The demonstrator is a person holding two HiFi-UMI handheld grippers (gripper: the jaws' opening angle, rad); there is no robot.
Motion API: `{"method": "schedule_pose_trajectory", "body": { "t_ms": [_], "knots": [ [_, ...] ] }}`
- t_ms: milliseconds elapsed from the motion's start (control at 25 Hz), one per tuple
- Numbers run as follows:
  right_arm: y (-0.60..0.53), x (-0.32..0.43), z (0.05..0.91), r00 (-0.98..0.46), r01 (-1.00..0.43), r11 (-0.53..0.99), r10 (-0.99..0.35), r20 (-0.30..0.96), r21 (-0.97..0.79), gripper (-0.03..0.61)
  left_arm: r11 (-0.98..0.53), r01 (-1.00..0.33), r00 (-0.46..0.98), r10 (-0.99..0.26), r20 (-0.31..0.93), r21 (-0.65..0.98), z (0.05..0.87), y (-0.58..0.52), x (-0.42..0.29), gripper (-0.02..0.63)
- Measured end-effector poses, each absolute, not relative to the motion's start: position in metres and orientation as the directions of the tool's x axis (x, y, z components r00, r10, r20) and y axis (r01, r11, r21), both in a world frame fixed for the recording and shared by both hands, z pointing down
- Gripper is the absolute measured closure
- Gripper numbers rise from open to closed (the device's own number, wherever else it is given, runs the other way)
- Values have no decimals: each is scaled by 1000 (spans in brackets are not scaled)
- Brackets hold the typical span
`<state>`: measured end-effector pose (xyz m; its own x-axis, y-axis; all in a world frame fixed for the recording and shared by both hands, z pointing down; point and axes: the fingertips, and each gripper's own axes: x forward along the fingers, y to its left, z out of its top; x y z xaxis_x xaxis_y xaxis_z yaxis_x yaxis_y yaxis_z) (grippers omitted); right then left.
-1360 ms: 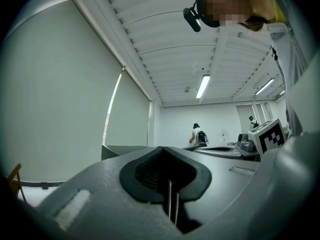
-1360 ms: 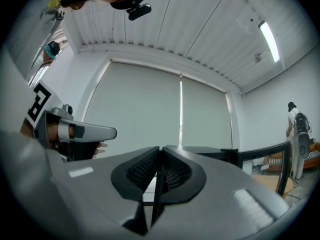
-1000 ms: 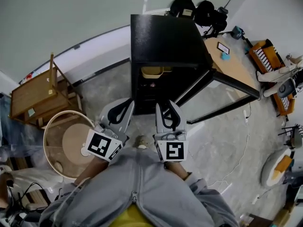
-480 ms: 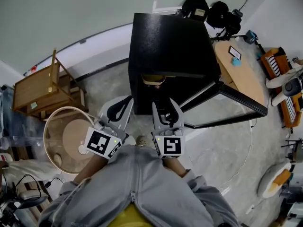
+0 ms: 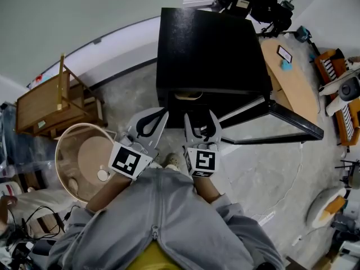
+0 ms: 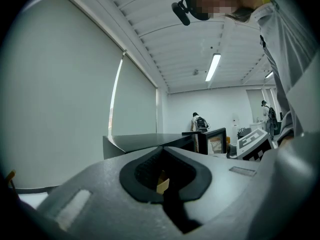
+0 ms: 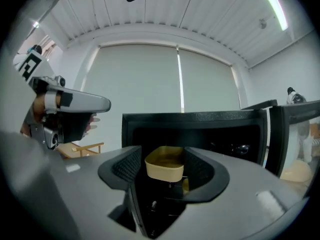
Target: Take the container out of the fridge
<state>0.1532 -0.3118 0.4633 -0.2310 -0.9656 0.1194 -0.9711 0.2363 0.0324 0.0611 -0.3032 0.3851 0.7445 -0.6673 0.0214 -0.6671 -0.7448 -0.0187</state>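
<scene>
one rounded tan container (image 7: 165, 170) in a boxy black fridge (image 5: 208, 44); right tool (image 5: 202, 120) opening empty, left tool (image 5: 160, 116) clenched.

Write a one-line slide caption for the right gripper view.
Right gripper, jaws opening, lined up on the tan container inside the open black fridge; nothing gripped yet.

An office or lab: roller blinds (image 7: 150, 84), strip lights (image 6: 213, 67), desk (image 5: 295, 91).

Left gripper (image 5: 153, 117), right gripper (image 5: 201, 118): grey shells, black pads | cubes (image 5: 128, 161): black-white square markers | wear: grey zipped jacket (image 5: 169, 218), long sleeves (image 5: 228, 210)
</scene>
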Motion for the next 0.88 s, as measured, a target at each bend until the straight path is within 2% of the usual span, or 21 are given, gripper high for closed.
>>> {"method": "schedule_pose_trajectory", "body": {
  "t_ms": [640, 880],
  "knots": [
    [-355, 138, 531, -207, -973, 224, -950, 233, 51, 216, -763, -646, 762, -641, 95, 33, 443, -328, 66, 609],
    [-369, 139, 553, -183, -979, 201, -944, 273, 38, 138, -764, -645, 759, -635, 145, 30, 464, -337, 66, 610]
  ]
}}
